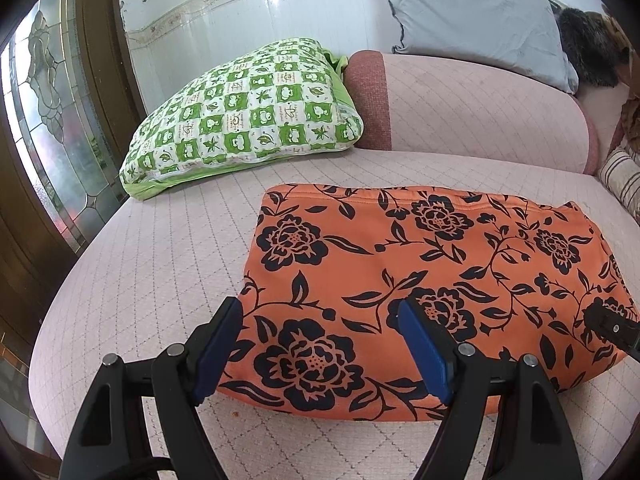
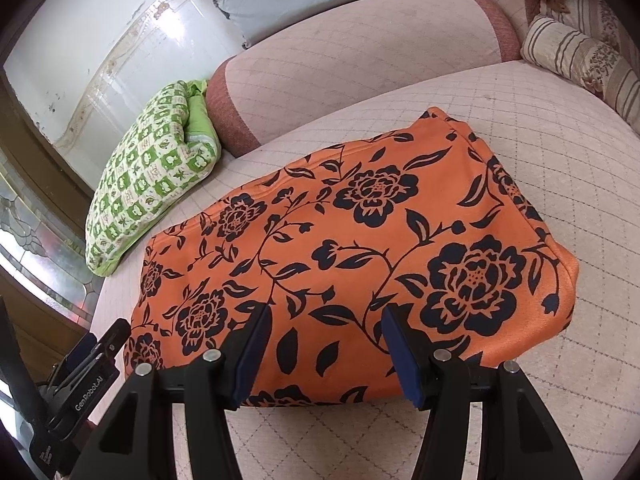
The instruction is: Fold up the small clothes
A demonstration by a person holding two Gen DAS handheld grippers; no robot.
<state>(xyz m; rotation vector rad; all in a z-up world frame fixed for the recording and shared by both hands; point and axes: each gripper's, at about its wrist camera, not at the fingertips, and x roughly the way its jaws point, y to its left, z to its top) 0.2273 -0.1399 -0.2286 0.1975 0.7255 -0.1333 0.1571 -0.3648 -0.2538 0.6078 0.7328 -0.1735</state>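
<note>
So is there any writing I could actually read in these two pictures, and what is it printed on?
"GenRobot.AI": white letters on the black body of the left gripper, seen at the lower left of the right wrist view.
A small white mark lower on that same body is too small to read.
The green-and-white checked quilted cushion carries small printed marks in its squares, too blurred to read.
The orange cloth with black flowers carries no words.

Bare quilted sofa seat (image 1: 152, 264) lies open left of the orange floral garment (image 1: 420, 272). The green checked pillow (image 1: 248, 116) blocks the far left corner, the backrest (image 1: 480, 108) closes the rear, and a striped cushion (image 2: 580, 60) crowds the right.
</note>
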